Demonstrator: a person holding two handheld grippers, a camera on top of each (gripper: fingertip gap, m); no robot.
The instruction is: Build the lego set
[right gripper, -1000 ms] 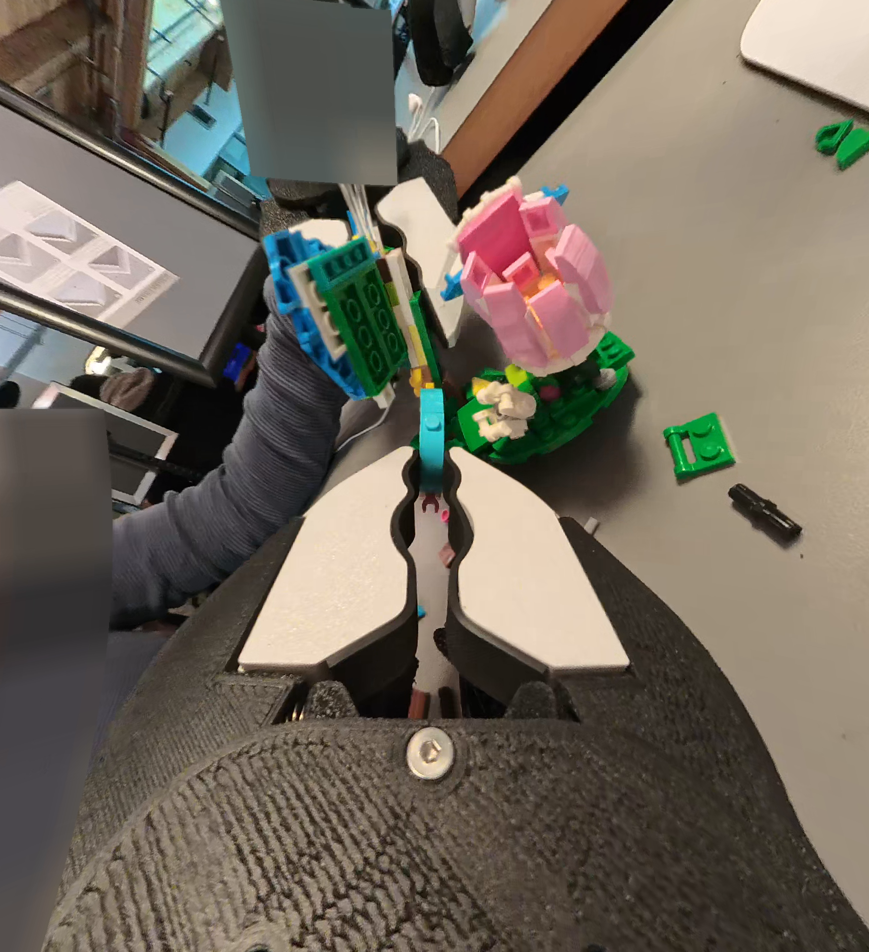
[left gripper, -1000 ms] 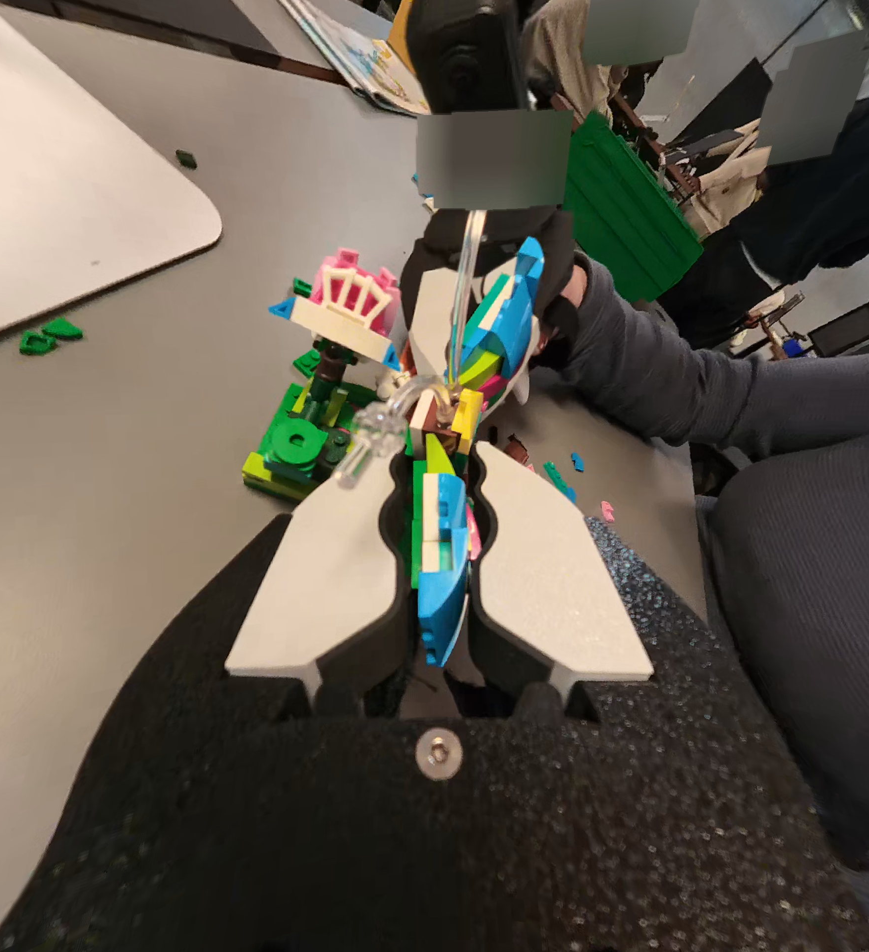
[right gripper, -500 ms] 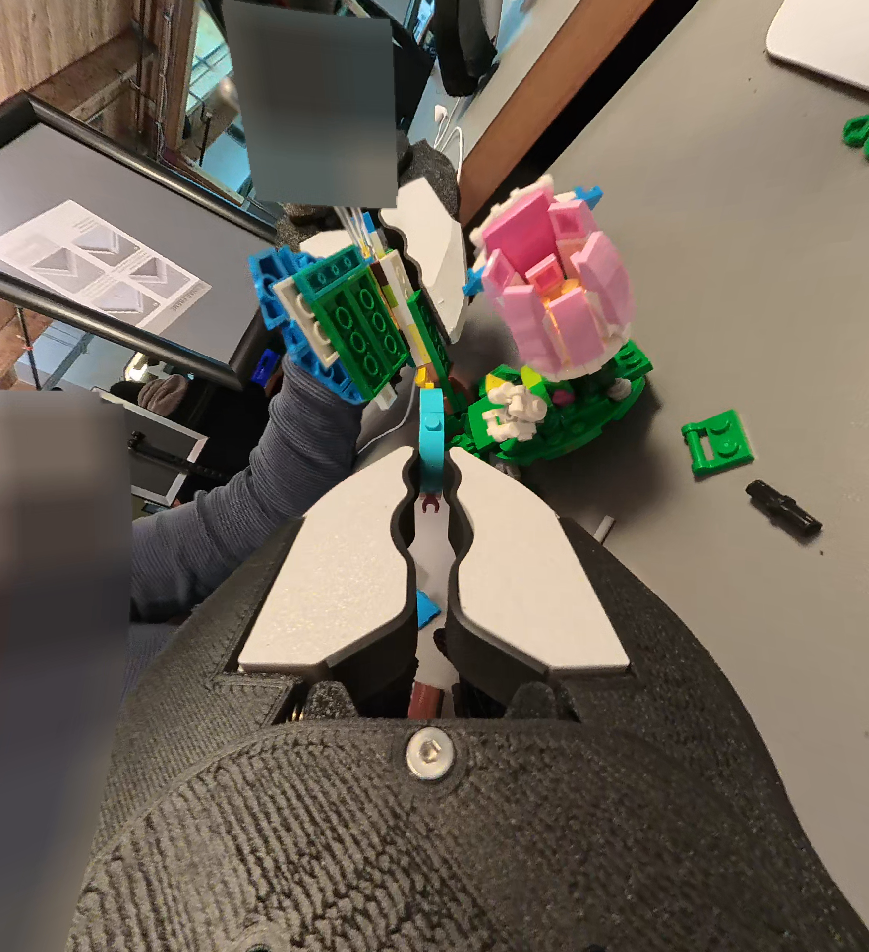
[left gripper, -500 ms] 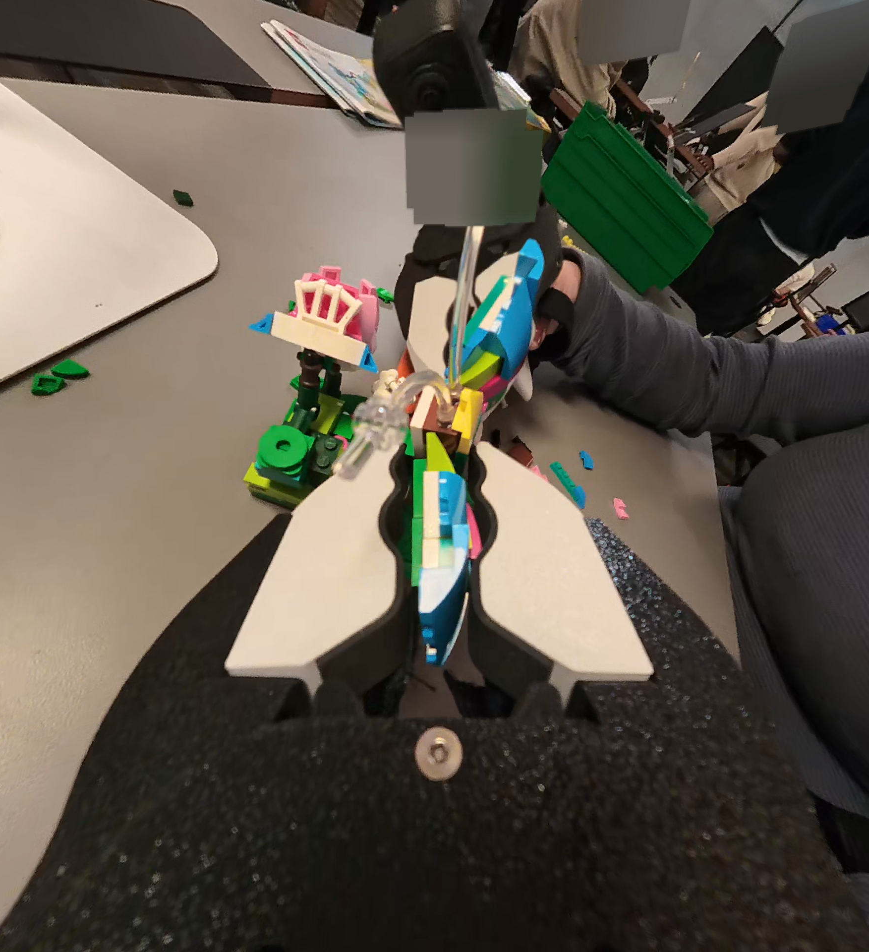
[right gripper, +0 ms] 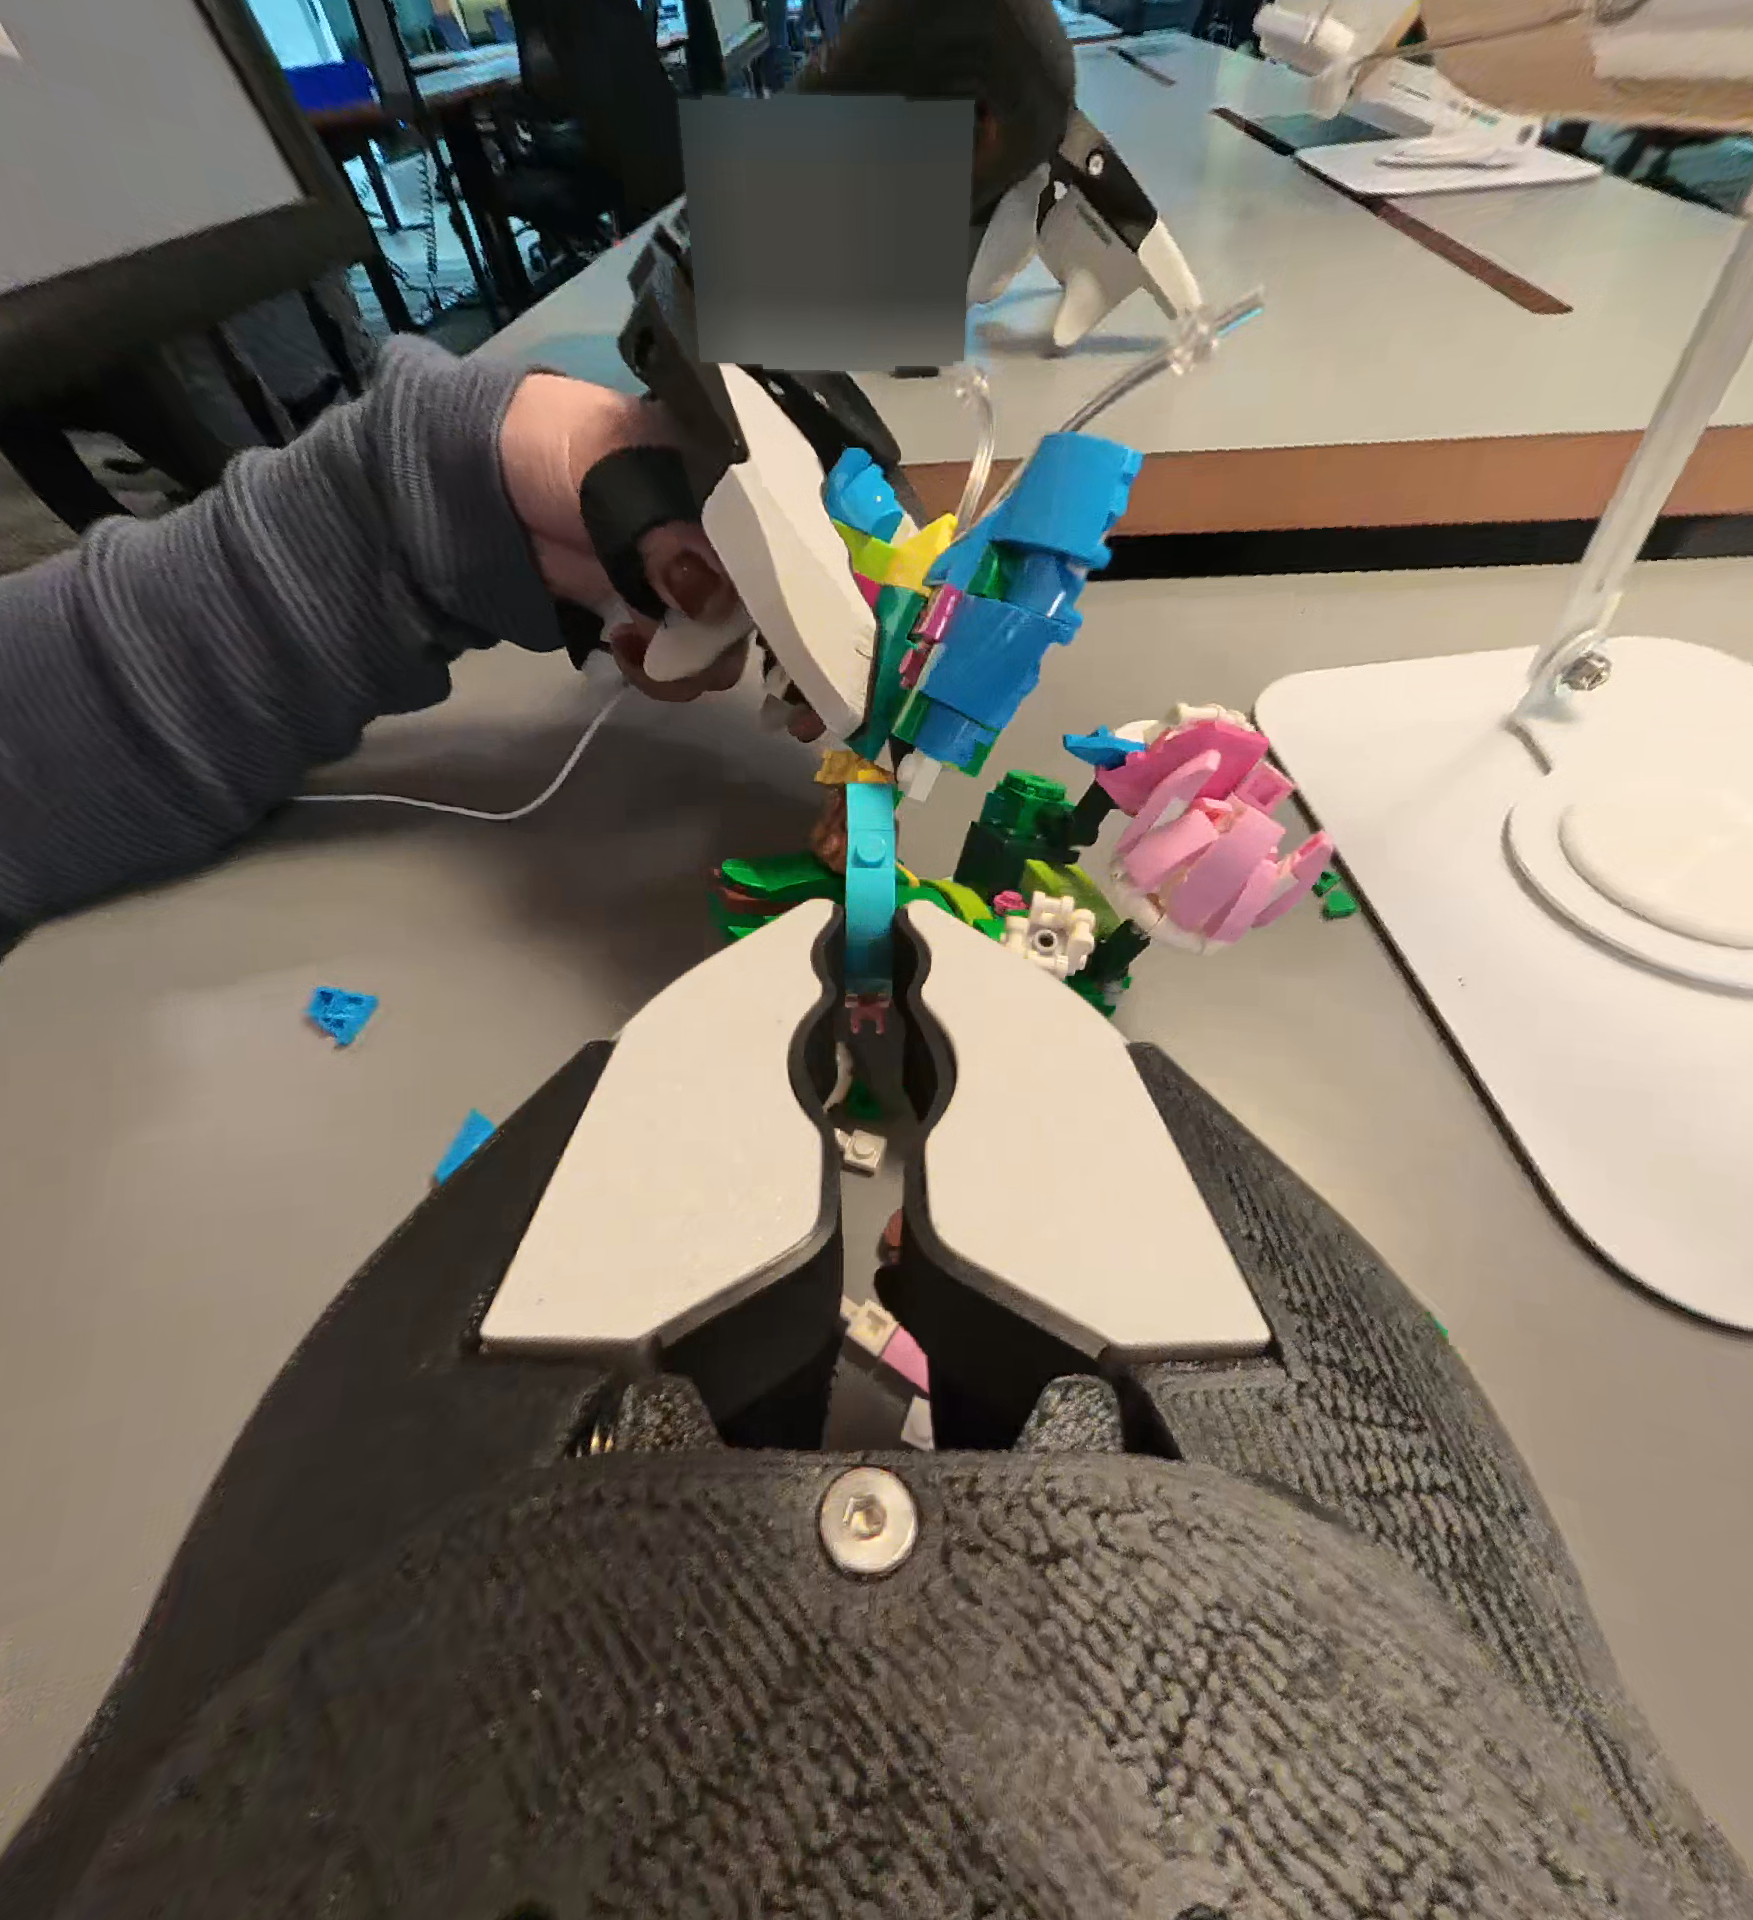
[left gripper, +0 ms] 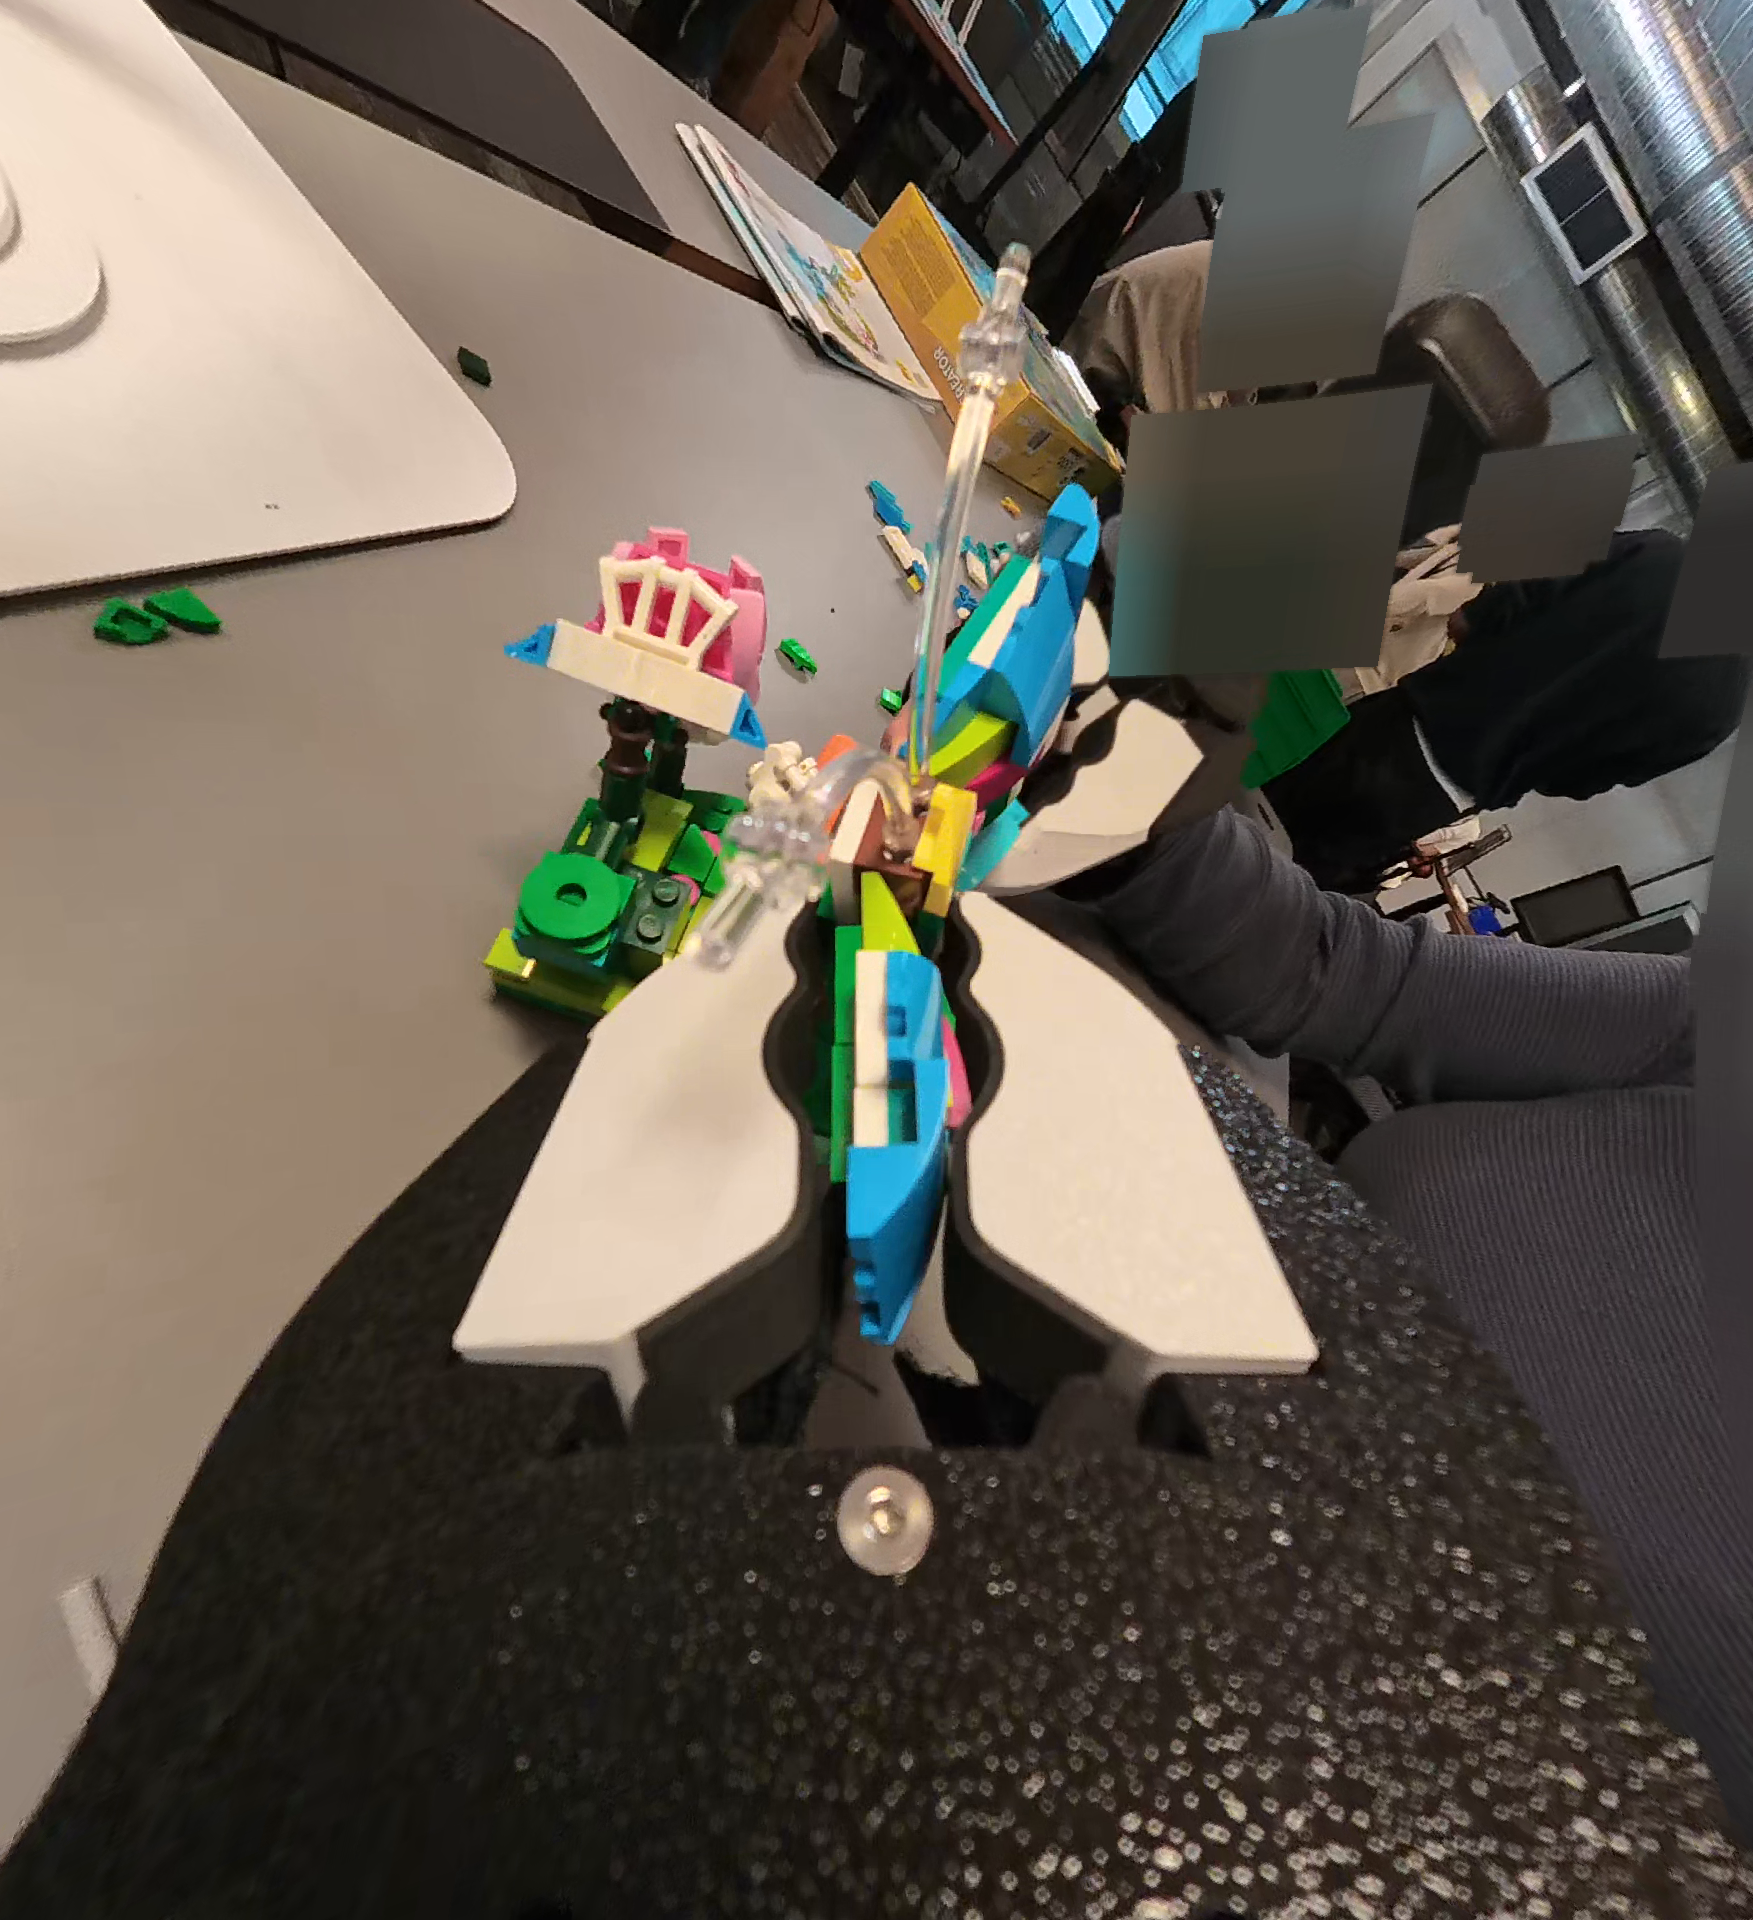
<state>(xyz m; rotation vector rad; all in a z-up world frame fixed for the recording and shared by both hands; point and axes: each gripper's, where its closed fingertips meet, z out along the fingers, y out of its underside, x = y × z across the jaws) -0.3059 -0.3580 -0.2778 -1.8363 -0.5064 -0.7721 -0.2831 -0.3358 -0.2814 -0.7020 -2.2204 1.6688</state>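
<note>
the left gripper [left gripper: 877, 914] pinches a multicoloured blue-winged brick bird [left gripper: 898, 1091]; the right gripper [right gripper: 870, 920] pinches a slim turquoise curved brick piece [right gripper: 868, 883] just under it, above the grey table [right gripper: 176, 1091].

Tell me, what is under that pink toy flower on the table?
Under the pink flower is a dark stem rising from a green brick base with a small white flower. How the stem joins the bloom is hidden by the petals.

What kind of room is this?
Probably a shared office or workshop: long grey tables, black office chairs behind them, a big dark screen on the left, and a white flat-based stand on the worktable.
</note>
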